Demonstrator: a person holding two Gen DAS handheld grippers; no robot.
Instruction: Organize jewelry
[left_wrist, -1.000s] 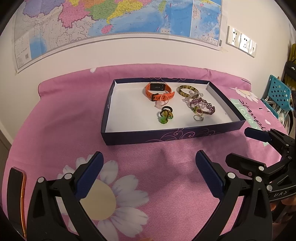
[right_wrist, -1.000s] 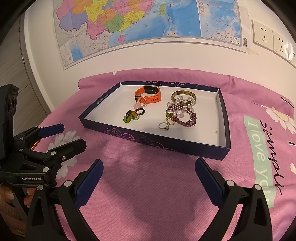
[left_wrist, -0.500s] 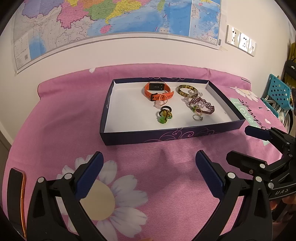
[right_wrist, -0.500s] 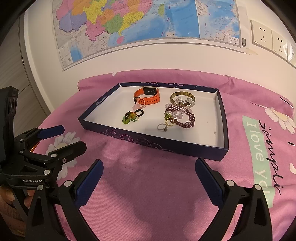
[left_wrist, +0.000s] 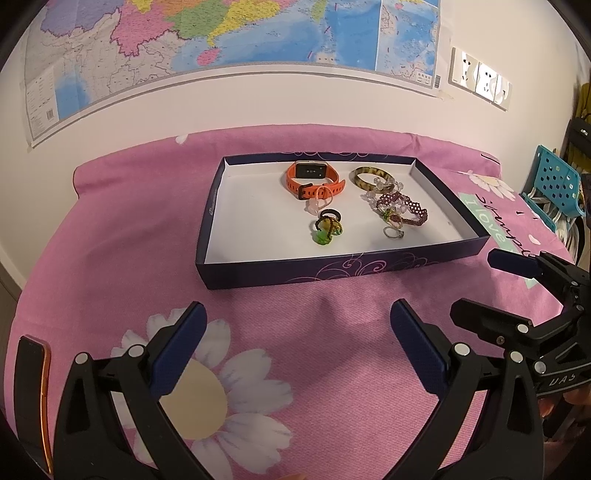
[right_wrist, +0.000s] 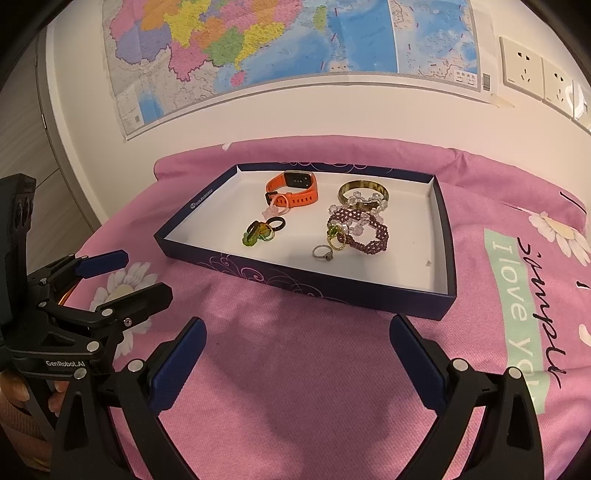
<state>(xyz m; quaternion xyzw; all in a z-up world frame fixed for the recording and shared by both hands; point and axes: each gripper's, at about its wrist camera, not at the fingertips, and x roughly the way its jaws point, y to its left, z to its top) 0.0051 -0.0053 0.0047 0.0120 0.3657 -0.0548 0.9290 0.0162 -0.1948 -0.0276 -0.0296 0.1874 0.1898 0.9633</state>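
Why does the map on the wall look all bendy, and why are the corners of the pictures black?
In both wrist views the fisheye lens bows straight lines, so the map curves and the picture corners go black. In the left wrist view the tray and jewelry stay sharp. In the right wrist view a soft shadow lies on the pink cloth between the open right gripper fingers.

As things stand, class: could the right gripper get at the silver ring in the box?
Probably yes. The right gripper is open, the box has no lid, and the silver ring lies apart near the low front wall.
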